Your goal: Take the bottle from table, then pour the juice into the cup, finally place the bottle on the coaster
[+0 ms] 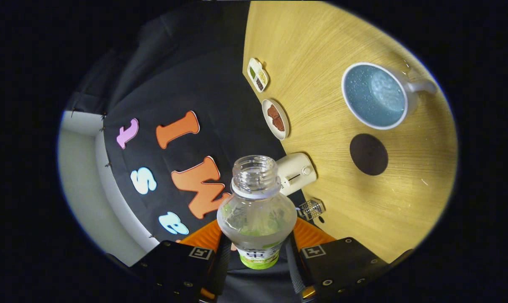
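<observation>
Wooden table (363, 219), black cloth wall (186, 71)
</observation>
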Available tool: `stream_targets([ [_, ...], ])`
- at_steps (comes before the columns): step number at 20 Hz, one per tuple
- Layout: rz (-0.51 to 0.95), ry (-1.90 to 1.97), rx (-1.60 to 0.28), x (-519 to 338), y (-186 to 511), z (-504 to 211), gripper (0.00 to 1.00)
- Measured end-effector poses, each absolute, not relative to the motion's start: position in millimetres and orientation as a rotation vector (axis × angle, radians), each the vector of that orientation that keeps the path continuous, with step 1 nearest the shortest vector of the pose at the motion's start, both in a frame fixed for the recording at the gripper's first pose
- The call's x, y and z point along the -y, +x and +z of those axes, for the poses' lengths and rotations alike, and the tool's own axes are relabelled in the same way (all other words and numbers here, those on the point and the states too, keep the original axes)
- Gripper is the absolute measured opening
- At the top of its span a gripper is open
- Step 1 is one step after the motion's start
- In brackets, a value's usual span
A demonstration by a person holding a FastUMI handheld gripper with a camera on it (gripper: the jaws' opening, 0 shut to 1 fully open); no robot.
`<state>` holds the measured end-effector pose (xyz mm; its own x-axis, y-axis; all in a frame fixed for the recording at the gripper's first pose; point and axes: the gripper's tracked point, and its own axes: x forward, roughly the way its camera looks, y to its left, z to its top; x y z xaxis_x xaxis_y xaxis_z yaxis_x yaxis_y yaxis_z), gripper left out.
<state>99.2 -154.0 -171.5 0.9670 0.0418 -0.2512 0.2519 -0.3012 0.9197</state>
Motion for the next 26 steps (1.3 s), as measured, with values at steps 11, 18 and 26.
stream_targets([
  [11, -0.35, 1.149, -0.366, 146, 99, -200, 0.62],
  [18, -0.418, 0.814, -0.371, 145, 105, -200, 0.62],
  [26, -0.512, 0.266, -0.392, 149, 112, -190, 0.62],
])
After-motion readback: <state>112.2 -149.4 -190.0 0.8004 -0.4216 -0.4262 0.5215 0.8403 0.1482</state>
